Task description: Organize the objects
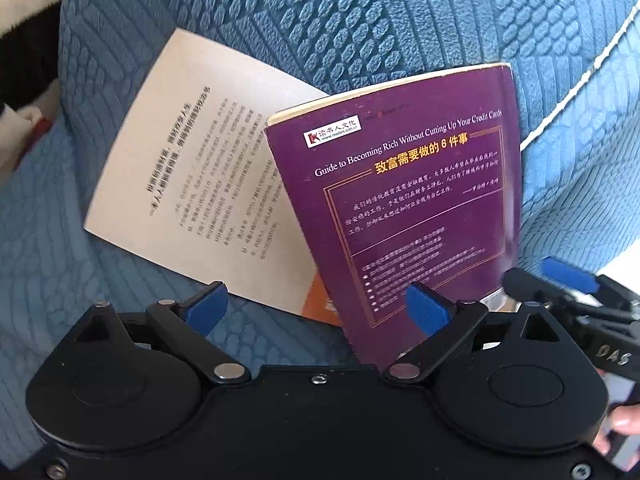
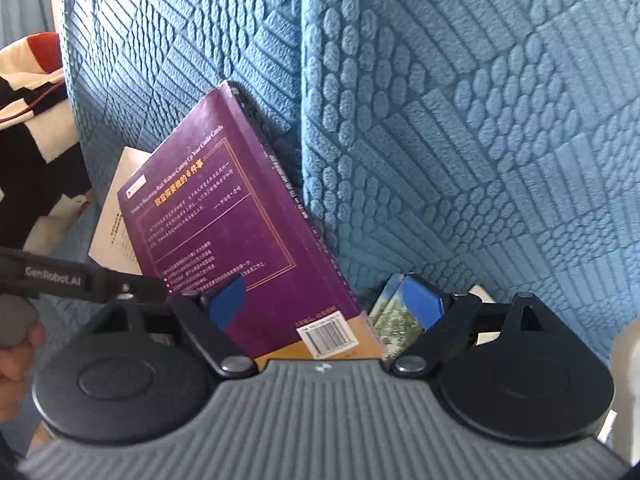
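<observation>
A purple paperback stands tilted against the blue sofa back, back cover toward me. Its left part overlaps a beige book that lies flat on the seat. My left gripper is open; the purple book's lower corner reaches in between its blue pads, and nothing presses on it. In the right wrist view the purple paperback has its barcode end between the wide fingers of my right gripper, which is open. A small item with a green picture lies beside the right finger.
The blue quilted sofa fills both views, with a white-piped cushion at the right. A black, white and red striped cloth lies at the left. The left tool's black housing and a hand show at the left edge.
</observation>
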A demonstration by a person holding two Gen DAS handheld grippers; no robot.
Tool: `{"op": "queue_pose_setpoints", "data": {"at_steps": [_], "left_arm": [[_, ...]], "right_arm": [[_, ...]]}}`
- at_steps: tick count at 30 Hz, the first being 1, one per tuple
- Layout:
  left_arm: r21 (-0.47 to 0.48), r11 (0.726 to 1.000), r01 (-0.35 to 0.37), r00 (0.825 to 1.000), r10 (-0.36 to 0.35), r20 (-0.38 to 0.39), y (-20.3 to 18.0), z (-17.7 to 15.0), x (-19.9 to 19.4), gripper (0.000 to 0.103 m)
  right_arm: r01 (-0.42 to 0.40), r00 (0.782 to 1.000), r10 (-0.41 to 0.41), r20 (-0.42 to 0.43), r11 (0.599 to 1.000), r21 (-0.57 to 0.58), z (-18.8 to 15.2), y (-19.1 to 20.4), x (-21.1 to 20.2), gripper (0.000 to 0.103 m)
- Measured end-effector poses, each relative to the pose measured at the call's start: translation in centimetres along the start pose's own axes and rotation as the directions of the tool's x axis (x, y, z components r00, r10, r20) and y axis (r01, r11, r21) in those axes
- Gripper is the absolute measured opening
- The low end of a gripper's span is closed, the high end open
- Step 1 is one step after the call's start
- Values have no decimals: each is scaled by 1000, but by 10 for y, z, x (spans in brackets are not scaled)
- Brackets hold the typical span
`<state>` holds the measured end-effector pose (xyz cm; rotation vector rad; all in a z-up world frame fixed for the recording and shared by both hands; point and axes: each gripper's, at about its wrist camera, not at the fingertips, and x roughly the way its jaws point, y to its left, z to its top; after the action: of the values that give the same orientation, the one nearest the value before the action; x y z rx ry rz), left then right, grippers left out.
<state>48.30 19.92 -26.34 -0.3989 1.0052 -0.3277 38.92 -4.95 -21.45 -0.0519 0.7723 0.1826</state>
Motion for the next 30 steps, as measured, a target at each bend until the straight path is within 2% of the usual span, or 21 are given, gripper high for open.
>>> {"op": "queue_pose_setpoints", "data": {"at_steps": [6, 9, 16, 22, 24, 26, 27, 28, 30], "left_arm": [[-30, 999, 36, 999, -37, -30, 2, 0, 12, 94], [-30, 998, 48, 997, -49, -51, 0, -2, 20, 86], [-63, 993, 95, 988, -102, -116, -2, -8, 38, 81], [-72, 991, 109, 988, -116, -104, -6, -12, 40, 80], [-103, 987, 127, 985, -137, -105, -2, -10, 42, 73], [-146, 976, 164, 975, -183, -127, 9, -10, 41, 53], [-163, 969, 186, 969, -209, -135, 11, -11, 43, 46], [-169, 967, 188, 967, -212, -139, 11, -12, 44, 42], [-149, 972, 179, 971, -200, -134, 9, -13, 43, 42]], "right_arm": [[-35, 999, 34, -27, 999, -35, 4, 7, 21, 87], [-46, 998, 43, -44, 997, -59, 4, 9, 31, 87], [-87, 995, 85, -53, 996, -28, 4, 2, 41, 87], [-146, 981, 146, -128, 989, 15, 1, -7, 54, 87], [-162, 975, 163, -148, 987, 19, -1, -6, 56, 88], [-167, 975, 167, -148, 986, 12, -2, -3, 55, 89], [-168, 975, 167, -144, 986, 8, -2, -2, 54, 88], [-169, 976, 168, -136, 986, 4, -2, -1, 51, 85], [-178, 978, 176, -112, 984, -8, -1, -1, 43, 81]]}}
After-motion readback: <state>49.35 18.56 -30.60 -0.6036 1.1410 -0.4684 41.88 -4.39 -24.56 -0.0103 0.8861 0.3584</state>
